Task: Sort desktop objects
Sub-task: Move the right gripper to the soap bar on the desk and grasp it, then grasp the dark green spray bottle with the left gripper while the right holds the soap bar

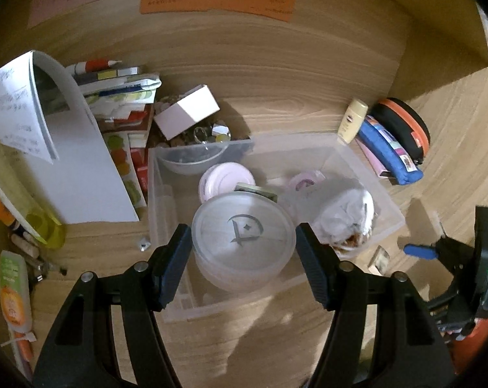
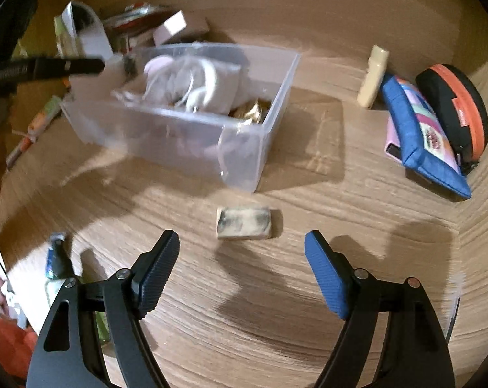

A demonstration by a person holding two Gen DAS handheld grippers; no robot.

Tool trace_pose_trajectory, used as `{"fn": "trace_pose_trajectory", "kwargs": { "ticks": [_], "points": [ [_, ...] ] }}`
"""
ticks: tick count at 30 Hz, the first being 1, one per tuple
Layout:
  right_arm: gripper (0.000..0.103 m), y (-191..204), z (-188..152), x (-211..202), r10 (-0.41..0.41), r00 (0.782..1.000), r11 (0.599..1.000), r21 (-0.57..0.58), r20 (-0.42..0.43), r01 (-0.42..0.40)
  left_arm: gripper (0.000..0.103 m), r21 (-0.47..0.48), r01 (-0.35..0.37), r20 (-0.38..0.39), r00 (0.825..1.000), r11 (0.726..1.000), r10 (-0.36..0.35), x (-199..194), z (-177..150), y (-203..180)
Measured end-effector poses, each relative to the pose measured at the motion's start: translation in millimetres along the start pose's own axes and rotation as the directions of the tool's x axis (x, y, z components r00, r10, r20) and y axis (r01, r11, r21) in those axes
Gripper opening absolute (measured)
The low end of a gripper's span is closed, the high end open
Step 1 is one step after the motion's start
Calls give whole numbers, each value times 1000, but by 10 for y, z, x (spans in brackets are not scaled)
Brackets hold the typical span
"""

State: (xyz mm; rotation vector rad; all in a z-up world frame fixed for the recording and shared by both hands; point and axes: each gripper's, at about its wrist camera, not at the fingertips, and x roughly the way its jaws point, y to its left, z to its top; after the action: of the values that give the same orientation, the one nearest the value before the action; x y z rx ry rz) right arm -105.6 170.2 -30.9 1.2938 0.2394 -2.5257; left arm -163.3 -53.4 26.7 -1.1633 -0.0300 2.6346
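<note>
My left gripper (image 1: pixel 242 242) is shut on a round frosted tub (image 1: pixel 244 237) with a grey logo on its lid, held over the clear plastic bin (image 1: pixel 386 200). The bin holds a pink round case (image 1: pixel 226 179), a pink tape roll (image 1: pixel 304 181) and a crumpled white wad (image 1: pixel 344 216). In the right wrist view my right gripper (image 2: pixel 242 252) stands open just above the wooden desk. A small smudged white block (image 2: pixel 244 223) lies in front of its fingertips, apart from them, just outside the bin's (image 2: pixel 244 152) near corner.
A blue pouch (image 2: pixel 422 132), a black-and-orange case (image 2: pixel 457 103) and a cream bottle (image 2: pixel 373 76) lie at the right. Papers, a white box (image 1: pixel 187 111) and packets pile up left of the bin. A tube (image 1: pixel 12 294) lies at the far left.
</note>
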Motion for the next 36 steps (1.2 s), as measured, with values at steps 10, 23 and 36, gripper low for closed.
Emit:
{"fn": "trace_pose_trajectory", "kwargs": {
  "ticks": [10,23,36],
  "points": [
    [55,5,64,185,-8,1000,1000,8,-28,8,65,-13,-41,-59,997,999,41,271,6,95],
    [37,70,-15,153,12,1000,1000,-1,-4,-12,65,21,-33,-42,999,999,33,-16,-141,29],
    [37,98,-178,-188,44,998,998,42,42,-46,65,93,-48,-50,997,995,52,-213,-379,-103]
  ]
}}
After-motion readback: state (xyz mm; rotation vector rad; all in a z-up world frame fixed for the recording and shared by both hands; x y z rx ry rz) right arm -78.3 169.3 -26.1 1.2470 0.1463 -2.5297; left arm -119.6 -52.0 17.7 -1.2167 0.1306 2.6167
